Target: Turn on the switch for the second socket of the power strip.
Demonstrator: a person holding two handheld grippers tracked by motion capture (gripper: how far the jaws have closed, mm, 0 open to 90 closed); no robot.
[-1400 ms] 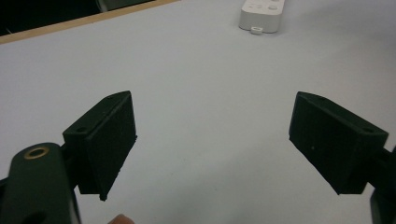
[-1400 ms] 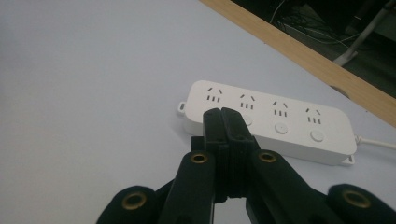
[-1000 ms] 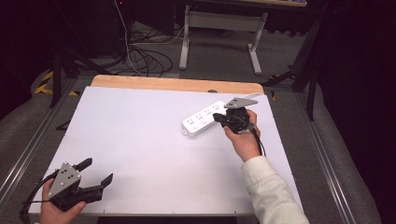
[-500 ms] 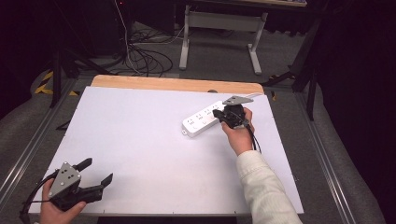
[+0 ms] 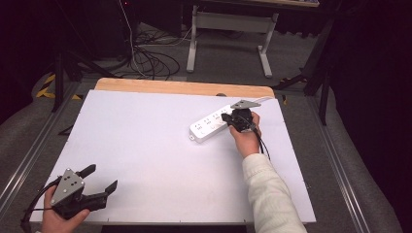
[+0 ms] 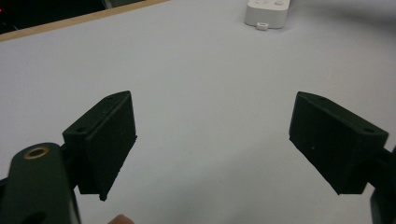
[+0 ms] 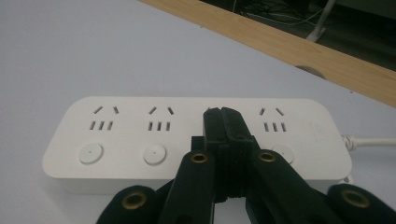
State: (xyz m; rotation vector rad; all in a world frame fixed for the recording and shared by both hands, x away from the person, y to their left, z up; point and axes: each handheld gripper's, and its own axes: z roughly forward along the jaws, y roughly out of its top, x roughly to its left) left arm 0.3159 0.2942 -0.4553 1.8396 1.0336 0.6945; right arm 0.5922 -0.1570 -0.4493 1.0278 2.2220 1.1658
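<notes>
A white power strip point(image 5: 214, 124) with several sockets and round buttons lies on the white table point(image 5: 145, 145), towards the back right. My right gripper point(image 5: 227, 118) is shut, with nothing between its jaws, its tips over the strip. In the right gripper view the closed tips point(image 7: 221, 114) cover the third socket of the power strip point(image 7: 140, 135). My left gripper point(image 5: 101, 177) rests at the front left corner, jaws wide open and empty. In the left gripper view its fingers point(image 6: 109, 140) frame bare table, with the end of the power strip point(image 6: 267, 10) far off.
A wooden strip point(image 5: 184, 88) runs along the table's far edge. The strip's white cable point(image 7: 371, 140) leads off to the right. Behind the table, on the floor, are black cables point(image 5: 145, 58) and a grey stand point(image 5: 228, 29). Metal rails point(image 5: 29, 155) flank the table.
My right hand has moved forward and down towards the power strip, bringing the closed tips onto it. The left gripper has stayed where it was.
</notes>
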